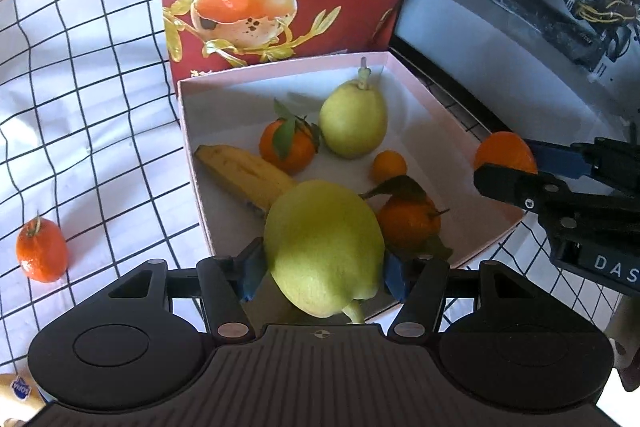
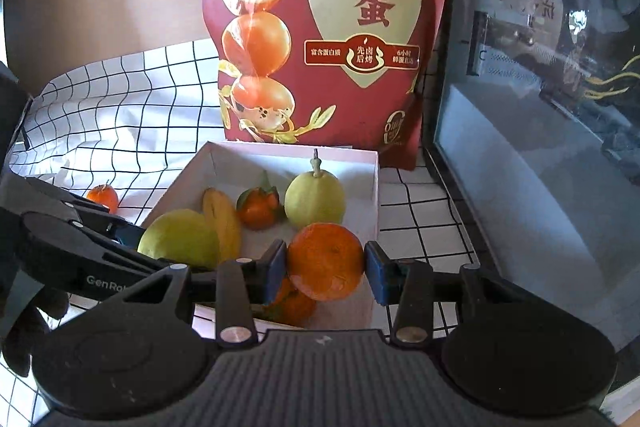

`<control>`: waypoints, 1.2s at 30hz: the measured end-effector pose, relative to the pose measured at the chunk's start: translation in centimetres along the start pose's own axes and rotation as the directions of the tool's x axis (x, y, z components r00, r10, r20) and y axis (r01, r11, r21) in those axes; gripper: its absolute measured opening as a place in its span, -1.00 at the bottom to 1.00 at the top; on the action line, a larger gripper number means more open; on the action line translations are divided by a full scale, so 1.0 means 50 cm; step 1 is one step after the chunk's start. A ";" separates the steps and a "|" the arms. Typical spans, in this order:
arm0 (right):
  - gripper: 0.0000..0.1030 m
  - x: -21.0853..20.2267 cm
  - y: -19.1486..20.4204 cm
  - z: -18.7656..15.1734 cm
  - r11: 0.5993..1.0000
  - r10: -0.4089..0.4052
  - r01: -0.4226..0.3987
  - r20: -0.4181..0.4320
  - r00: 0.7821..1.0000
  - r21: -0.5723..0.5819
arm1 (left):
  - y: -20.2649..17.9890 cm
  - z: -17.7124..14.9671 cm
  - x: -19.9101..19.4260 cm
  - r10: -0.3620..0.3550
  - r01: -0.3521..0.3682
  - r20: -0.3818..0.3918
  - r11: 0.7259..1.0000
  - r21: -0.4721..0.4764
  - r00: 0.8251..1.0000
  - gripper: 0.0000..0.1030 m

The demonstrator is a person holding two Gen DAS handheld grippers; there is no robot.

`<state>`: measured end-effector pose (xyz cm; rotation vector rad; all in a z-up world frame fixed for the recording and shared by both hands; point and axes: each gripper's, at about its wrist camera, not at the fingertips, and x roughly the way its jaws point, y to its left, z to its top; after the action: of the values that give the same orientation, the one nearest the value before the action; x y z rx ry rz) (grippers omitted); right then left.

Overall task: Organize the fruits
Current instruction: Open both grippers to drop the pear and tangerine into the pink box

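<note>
left gripper (image 1: 324, 267): i pinch a large yellow-green pear (image 1: 322, 247), stem toward me, over the near rim of the shallow white cardboard box (image 1: 424, 87).
right gripper (image 2: 325, 267): i pinch a round orange mandarin (image 2: 325, 261) above the box's near right corner.

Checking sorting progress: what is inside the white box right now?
In the white box lie a banana, a pear, two leafy mandarins and a small orange fruit. The held pear in the left gripper hides the near corner.
</note>
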<state>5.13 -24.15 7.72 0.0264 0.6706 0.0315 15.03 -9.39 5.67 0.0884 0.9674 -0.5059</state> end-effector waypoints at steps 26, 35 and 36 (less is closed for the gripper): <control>-0.18 0.006 0.001 -0.017 1.000 -0.011 0.011 -0.016 1.000 -0.012 | 0.076 -0.081 -0.156 -0.029 0.066 0.197 0.981 -0.181 0.980 0.21; -0.18 0.101 0.045 0.046 0.999 0.054 -0.053 -0.062 0.997 0.008 | 0.175 -0.251 -0.190 0.068 -0.027 0.076 0.893 -0.450 0.995 0.21; -0.18 0.115 0.049 0.051 0.998 0.057 -0.056 -0.073 0.996 0.012 | 0.191 -0.266 -0.197 0.090 -0.049 0.063 0.878 -0.476 0.994 0.21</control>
<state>11.17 -21.50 6.20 0.0536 0.7430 0.0837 4.59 6.58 4.54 -0.3385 0.9789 -0.1918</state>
